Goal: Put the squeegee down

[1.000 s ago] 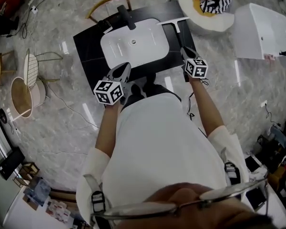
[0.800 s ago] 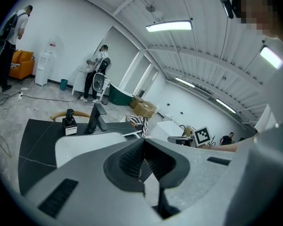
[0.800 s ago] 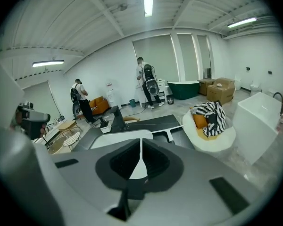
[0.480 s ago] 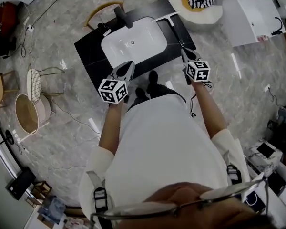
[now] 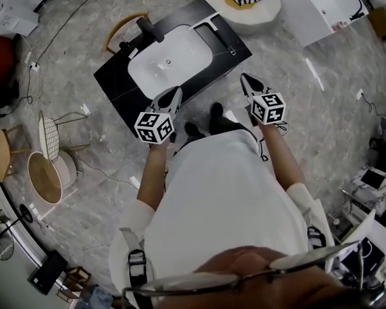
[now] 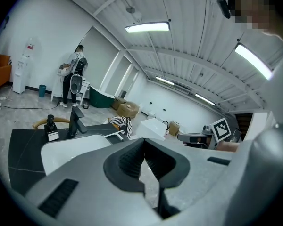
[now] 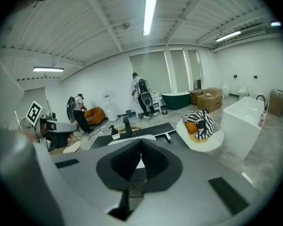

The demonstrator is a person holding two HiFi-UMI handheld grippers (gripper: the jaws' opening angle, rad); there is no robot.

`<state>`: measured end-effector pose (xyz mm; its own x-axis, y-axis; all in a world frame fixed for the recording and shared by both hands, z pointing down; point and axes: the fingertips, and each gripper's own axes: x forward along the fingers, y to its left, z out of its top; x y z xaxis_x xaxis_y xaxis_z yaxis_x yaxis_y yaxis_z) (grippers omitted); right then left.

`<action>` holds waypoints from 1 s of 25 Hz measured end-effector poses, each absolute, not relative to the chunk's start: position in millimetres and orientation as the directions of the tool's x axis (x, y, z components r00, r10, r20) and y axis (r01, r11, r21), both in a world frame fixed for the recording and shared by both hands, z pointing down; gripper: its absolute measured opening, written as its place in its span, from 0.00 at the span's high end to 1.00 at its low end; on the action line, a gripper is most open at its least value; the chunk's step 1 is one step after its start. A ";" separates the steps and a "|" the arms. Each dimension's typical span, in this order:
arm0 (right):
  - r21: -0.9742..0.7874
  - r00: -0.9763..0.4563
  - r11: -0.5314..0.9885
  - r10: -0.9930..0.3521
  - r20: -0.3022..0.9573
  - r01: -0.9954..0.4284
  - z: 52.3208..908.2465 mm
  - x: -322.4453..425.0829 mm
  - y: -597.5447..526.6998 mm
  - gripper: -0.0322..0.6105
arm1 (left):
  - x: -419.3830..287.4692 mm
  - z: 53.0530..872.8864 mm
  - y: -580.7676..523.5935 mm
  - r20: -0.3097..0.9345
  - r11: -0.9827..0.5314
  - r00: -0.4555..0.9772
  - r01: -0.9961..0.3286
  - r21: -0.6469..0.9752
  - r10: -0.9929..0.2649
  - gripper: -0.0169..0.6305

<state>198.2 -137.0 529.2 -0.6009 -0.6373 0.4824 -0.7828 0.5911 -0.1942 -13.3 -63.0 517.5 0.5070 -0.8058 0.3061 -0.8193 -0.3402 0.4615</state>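
The left gripper has its jaws together on nothing and hangs over the near edge of the black counter, with the white basin just beyond its tips. The squeegee lies flat on the counter right of the basin, ahead of the right gripper and well apart from it. That gripper's jaws are also pressed together and empty. The put-down looks complete, so I judge the step is getting clear: keep both pairs of jaws closed and pull back level, without clipping the counter edge. Bare floor lies open beyond both grippers. A cushioned round chair sits beyond the squeegee.
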 end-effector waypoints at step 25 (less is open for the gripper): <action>-0.195 -0.683 0.666 -0.631 0.368 -0.720 487.7 271.0 -166.6 0.94 | 44.6 481.4 -90.6 0.257 -0.285 0.430 -0.844 0.455 -0.865 0.97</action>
<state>271.0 -166.6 487.7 -0.6827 -0.6312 0.3682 -0.7205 0.6655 -0.1950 44.6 -90.6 481.4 0.4303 -0.8654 0.2568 -0.8439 -0.2846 0.4547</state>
